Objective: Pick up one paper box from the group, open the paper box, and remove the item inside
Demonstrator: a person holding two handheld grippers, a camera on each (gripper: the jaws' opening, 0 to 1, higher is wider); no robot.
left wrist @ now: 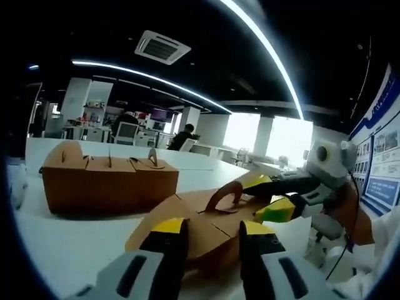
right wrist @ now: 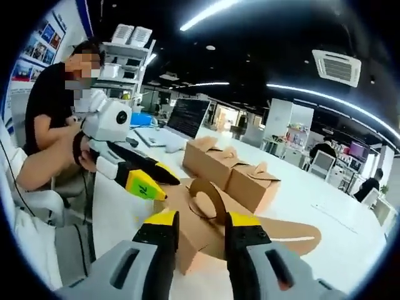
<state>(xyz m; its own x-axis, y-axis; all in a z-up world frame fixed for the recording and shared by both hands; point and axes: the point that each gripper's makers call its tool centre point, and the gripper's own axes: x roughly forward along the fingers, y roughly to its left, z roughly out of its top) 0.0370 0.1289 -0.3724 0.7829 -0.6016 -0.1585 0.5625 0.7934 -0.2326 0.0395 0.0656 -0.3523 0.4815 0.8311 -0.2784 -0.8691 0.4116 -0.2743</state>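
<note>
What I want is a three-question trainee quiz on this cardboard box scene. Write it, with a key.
1. True or false: the brown cardboard box nearest both grippers has its top flaps folded shut.
2. In the right gripper view, what stands on the table behind the closed brown cardboard boxes? A) an open laptop B) a kettle C) a potted plant
3. Fill in: the boxes rest on a ___ table.

Key: 1. False: the flaps of the opened brown cardboard box are spread out, with a handle flap standing up. 2. A. 3. White.
</note>
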